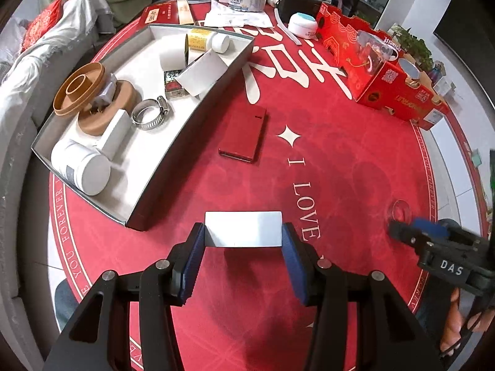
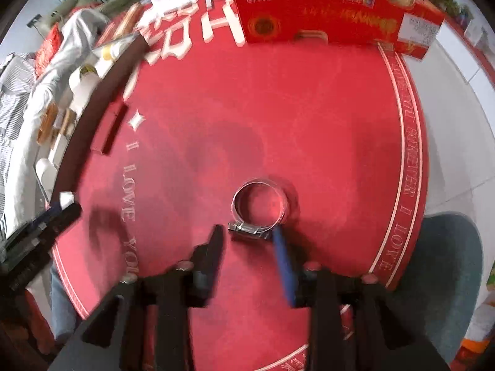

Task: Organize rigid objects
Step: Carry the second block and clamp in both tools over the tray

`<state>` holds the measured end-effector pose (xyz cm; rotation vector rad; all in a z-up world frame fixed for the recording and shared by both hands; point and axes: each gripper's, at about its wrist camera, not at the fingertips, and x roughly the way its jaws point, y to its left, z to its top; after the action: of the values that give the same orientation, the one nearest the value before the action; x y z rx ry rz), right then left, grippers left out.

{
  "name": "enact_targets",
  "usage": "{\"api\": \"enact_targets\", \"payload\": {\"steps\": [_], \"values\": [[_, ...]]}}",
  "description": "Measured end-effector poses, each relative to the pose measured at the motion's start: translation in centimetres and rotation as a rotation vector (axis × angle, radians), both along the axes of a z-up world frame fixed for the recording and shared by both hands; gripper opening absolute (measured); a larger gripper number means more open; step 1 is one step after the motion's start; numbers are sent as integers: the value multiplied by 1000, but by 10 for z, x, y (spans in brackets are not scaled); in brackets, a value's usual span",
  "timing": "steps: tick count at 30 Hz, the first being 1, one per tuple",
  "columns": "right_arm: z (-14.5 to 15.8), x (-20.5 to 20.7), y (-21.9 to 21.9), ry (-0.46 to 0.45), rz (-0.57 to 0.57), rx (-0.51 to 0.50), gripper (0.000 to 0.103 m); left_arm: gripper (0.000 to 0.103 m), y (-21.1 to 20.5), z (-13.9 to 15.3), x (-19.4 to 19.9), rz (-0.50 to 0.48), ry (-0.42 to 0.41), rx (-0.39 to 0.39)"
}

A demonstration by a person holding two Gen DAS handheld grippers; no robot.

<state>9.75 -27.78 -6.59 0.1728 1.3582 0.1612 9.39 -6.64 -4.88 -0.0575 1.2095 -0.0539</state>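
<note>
My left gripper [image 1: 243,230] is shut on a white rectangular box [image 1: 243,228] and holds it over the red mat, just right of the near corner of the grey tray [image 1: 161,185]. The tray holds two white bottles, a yellow-label bottle, brown round lids, a white block and a metal hose clamp [image 1: 151,113]. A flat red case [image 1: 244,134] lies on the mat beside the tray. My right gripper [image 2: 247,232] is open, with its fingertips [image 2: 216,238] either side of the screw housing of a second metal hose clamp [image 2: 260,207] lying on the mat. The right wrist view is blurred.
A red gift carton [image 1: 380,71] stands at the back right, also in the right wrist view [image 2: 334,9]. Jars, a white-and-teal round container [image 1: 302,24] and papers crowd the far edge. The round table's edge is close on the right [image 2: 423,185], with a teal chair [image 2: 445,266] beyond.
</note>
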Motion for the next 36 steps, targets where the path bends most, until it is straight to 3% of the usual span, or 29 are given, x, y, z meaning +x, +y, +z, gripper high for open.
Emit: {"api": "enact_targets", "payload": {"steps": [2, 5, 8, 9, 12, 18, 26, 36], "values": [[7, 5, 3, -38, 12, -51, 66, 53, -1, 1, 0, -5, -5, 5], [1, 13, 6, 3, 18, -70, 62, 53, -2, 1, 0, -10, -2, 9], [3, 14, 12, -5, 36, -129, 34, 53, -1, -2, 0, -8, 8, 7], [5, 14, 14, -9, 43, -139, 31, 53, -1, -2, 0, -6, 8, 8], [10, 13, 14, -6, 40, -101, 31, 53, 0, 2, -1, -1, -8, 13], [49, 9, 14, -108, 51, -11, 31, 53, 13, 32, 1, 48, -73, 17], [110, 16, 66, -273, 146, 74, 31, 53, 33, 110, 13, 111, -222, 11], [202, 70, 140, -445, 253, 172, 31, 53, 96, 206, 43, 265, -429, 38]]}}
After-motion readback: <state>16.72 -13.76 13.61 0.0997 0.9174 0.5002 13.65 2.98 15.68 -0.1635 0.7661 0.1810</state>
